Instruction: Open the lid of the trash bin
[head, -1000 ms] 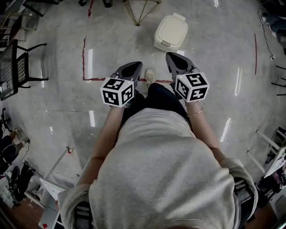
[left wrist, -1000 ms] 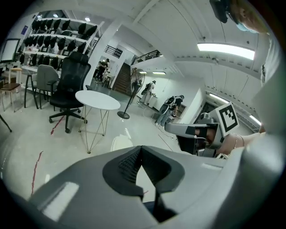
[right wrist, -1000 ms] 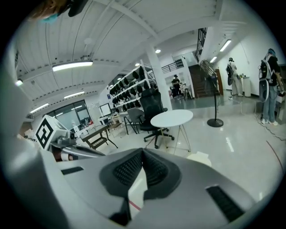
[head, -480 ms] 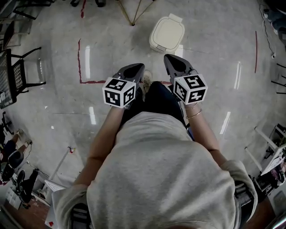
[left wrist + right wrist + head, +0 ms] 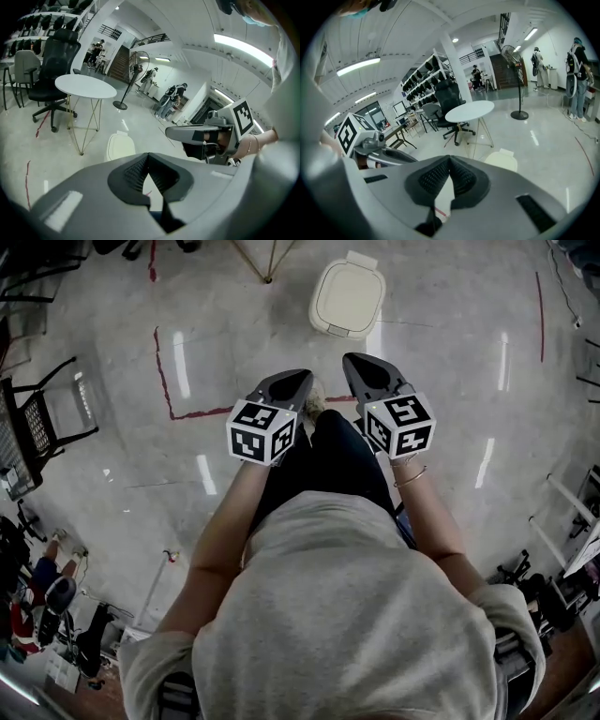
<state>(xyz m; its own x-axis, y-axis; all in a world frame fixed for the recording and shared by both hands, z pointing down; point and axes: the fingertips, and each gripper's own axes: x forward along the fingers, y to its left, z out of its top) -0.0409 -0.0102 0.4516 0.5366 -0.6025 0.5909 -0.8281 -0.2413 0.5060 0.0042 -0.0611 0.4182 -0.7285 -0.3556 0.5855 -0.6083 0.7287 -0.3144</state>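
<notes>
- Cream-coloured rounded-square plastic trash bin point(image 5: 348, 298) stands on the glossy grey floor point(image 5: 450, 381) at 12 o'clock in the head view. Its lid lies flat and closed.
- Step in hand, as I judge it: the approach. Neither gripper touches the bin and the lid is not yet opened.
- Grey left gripper with a black-and-white marker cube point(image 5: 286, 385): in the left gripper view its ribbed black pads point(image 5: 136, 171) meet at the tips with nothing between them.
- Grey right gripper with its own marker cube point(image 5: 367, 371): in the right gripper view its ribbed pads point(image 5: 433, 176) also meet at the tips, holding nothing.
- Bin against fingers in the head view: well apart, ahead of both. It sits at about 1 o'clock from the left tips and about 11 o'clock from the right tips.
- In the left gripper view the bin point(image 5: 119, 145) shows at 10 o'clock from the jaw tips. In the right gripper view point(image 5: 502, 161) it shows at 3 o'clock, partly behind the jaw body.
- Next move likely calls for closing the gap, lowering one gripper to the lid's near edge point(image 5: 330, 329), then parting the fingers to catch that edge and lift.
- Red tape line on the floor point(image 5: 197, 413) lies at 9 o'clock from the left gripper.
- Round white table on thin wire legs point(image 5: 85, 86) stands beyond the bin, at 11 o'clock in the left gripper view.
</notes>
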